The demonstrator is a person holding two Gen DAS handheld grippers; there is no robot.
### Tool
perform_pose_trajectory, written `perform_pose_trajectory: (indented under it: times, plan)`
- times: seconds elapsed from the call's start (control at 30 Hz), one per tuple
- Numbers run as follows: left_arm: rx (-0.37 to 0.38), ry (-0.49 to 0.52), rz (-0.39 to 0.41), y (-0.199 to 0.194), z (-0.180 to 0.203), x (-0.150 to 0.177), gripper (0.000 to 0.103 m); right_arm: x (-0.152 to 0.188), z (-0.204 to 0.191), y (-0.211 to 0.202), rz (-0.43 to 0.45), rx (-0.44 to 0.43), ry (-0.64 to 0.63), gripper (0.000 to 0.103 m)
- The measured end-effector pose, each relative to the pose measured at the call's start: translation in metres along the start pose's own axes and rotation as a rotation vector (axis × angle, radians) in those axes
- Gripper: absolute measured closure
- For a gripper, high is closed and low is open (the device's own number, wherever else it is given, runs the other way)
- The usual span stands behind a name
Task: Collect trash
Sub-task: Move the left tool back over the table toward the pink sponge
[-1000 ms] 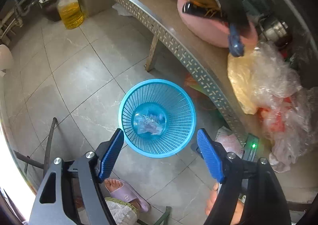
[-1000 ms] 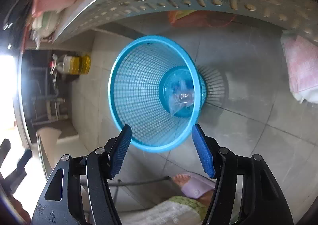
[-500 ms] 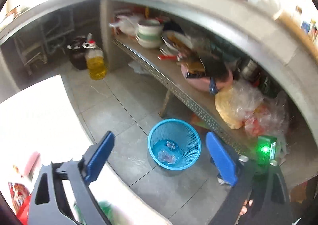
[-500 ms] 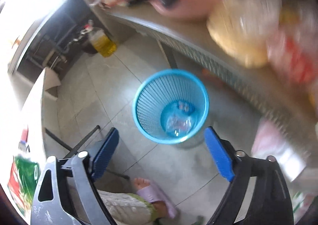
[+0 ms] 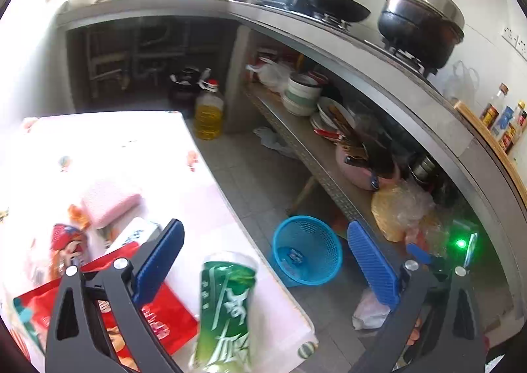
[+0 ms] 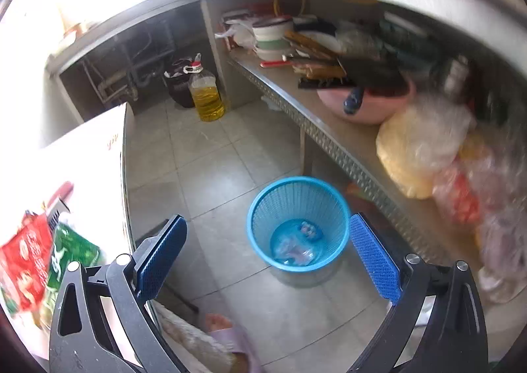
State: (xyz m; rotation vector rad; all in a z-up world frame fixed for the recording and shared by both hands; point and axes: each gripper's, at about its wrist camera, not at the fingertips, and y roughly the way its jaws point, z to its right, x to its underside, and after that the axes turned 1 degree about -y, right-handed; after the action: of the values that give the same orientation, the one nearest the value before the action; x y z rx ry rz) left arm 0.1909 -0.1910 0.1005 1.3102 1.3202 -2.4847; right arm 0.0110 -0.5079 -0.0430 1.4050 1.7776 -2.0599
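Note:
The blue mesh basket stands on the tiled floor beside the low metal shelf, with clear plastic trash lying in its bottom. My left gripper is open wide above the table edge. A green can stands upright low between its fingers, and neither pad touches it. A red packet lies flat on the table to the can's left. My right gripper hangs high over the basket, its jaws opening with nothing between them. The green can and red packet show at that view's left edge.
The table has a pale printed cloth with a pink pad and a white pack. An oil jug stands on the floor at the back. Bowls and plastic bags crowd the metal shelf. A foot in a slipper is near the table.
Both grippers rose and drew back from the basket, which now looks smaller, and their jaws widened. The left view swung onto the table, bringing the green can and red packet into sight.

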Motion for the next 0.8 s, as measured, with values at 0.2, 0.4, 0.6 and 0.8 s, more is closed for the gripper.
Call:
perform_pose_trajectory:
  times: [0.2, 0.4, 0.6, 0.8]
  plan:
    - [-0.019, -0.064, 0.016, -0.021, -0.021, 0.01, 0.006, 0.002, -0.014, -0.02, 0.077, 0.043, -0.081, 0.008]
    - [-0.014, -0.114, 0.034, -0.034, -0.03, 0.017, 0.006, 0.005, -0.025, -0.03, 0.138, 0.056, -0.174, 0.008]
    - [0.001, -0.121, 0.054, -0.046, -0.033, 0.025, 0.006, 0.005, -0.027, -0.041, 0.158, -0.076, -0.177, 0.008]
    - [0.007, -0.119, 0.084, -0.059, -0.042, 0.032, 0.006, 0.002, -0.035, -0.05, 0.168, -0.166, -0.151, 0.008]
